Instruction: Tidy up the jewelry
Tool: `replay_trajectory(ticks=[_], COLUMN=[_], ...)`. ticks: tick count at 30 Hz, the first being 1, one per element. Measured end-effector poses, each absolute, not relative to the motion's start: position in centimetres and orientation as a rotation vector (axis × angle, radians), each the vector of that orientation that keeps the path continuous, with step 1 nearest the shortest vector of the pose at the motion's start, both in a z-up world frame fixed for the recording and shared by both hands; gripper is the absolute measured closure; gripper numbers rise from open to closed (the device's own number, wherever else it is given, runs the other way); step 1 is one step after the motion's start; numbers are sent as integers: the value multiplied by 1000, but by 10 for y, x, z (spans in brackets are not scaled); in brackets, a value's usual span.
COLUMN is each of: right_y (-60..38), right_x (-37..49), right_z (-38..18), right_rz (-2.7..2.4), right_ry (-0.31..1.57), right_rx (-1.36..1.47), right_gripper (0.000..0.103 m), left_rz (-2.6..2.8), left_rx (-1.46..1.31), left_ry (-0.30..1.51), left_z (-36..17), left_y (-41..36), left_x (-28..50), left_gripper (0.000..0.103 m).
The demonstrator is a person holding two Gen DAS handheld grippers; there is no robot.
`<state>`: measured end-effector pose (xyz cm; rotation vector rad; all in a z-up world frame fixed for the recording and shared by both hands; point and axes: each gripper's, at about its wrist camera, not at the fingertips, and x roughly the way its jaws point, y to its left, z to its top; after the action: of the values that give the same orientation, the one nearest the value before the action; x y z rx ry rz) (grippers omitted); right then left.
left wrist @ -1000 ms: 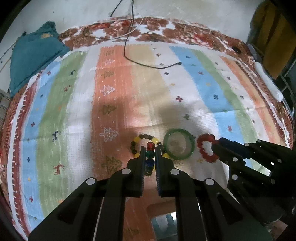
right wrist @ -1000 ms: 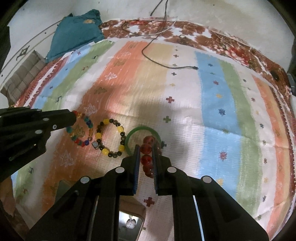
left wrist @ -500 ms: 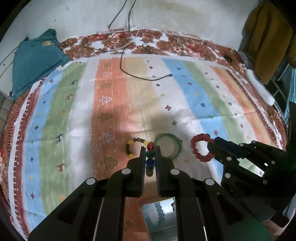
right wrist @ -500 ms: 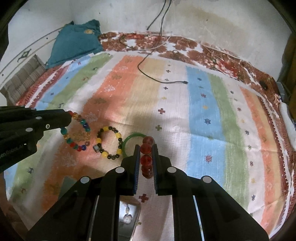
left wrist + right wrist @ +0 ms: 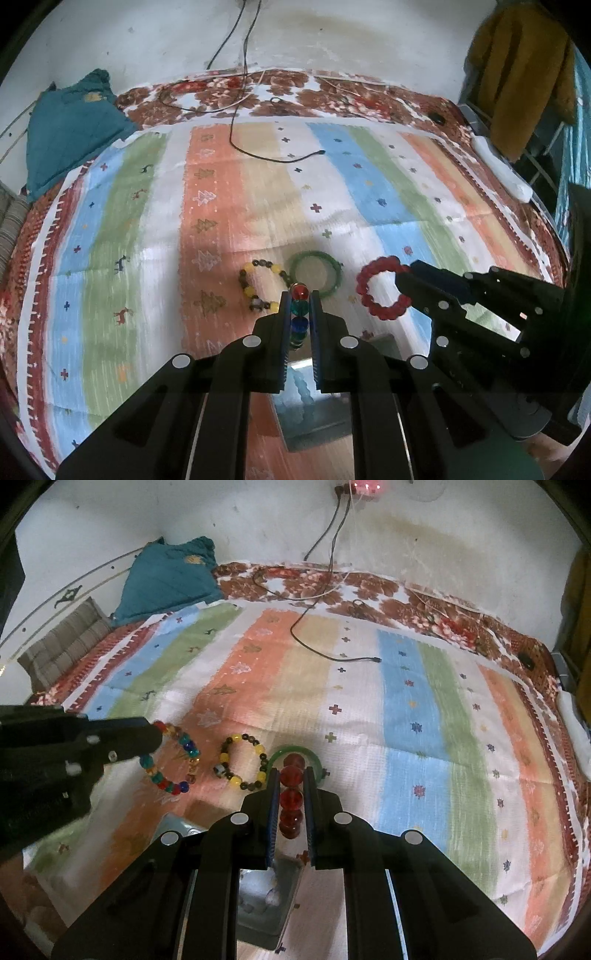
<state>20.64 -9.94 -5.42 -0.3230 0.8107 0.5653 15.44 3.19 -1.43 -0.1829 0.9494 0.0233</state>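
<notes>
My left gripper is shut on a multicoloured bead bracelet, which hangs above the striped cloth. From the right wrist view the same bracelet dangles as a ring from the left gripper. My right gripper is shut on a red bead bracelet; in the left wrist view that red bracelet hangs from the right gripper. A yellow and dark bead bracelet and a green bangle lie flat on the cloth between both grippers.
A striped cloth covers the bed. A black cable lies across its far part. A teal cushion sits at the far left corner. A grey open box sits below the right gripper, near the front edge.
Both grippers have risen and drawn back from the cloth, each carrying its bracelet. The yellow bracelet and green bangle stay where they were.
</notes>
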Motion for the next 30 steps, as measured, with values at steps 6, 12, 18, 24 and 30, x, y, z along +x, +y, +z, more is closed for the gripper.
replay_trajectory(ticks=[6, 12, 18, 24, 30], right_y=[-106, -108, -108, -111, -110], right_x=[189, 189, 206, 220, 241], right_z=[-45, -53, -73, -83, -98], right_rz=[578, 577, 549, 530, 492], right_ry=[783, 825, 930, 975, 1015], right_rx=[-314, -314, -311, -299, -304], right_gripper=[97, 97, 97, 60, 61], left_rz=[7, 17, 44, 48, 51], left_rx=[-170, -176, -187, -199, -194], left_ry=[925, 932, 951, 966, 976], left_z=[-8, -13, -19, -23, -25], left_y=[23, 24, 32, 34, 34], left_x=[139, 135, 139, 142, 146], left_gripper=[94, 94, 94, 94, 94])
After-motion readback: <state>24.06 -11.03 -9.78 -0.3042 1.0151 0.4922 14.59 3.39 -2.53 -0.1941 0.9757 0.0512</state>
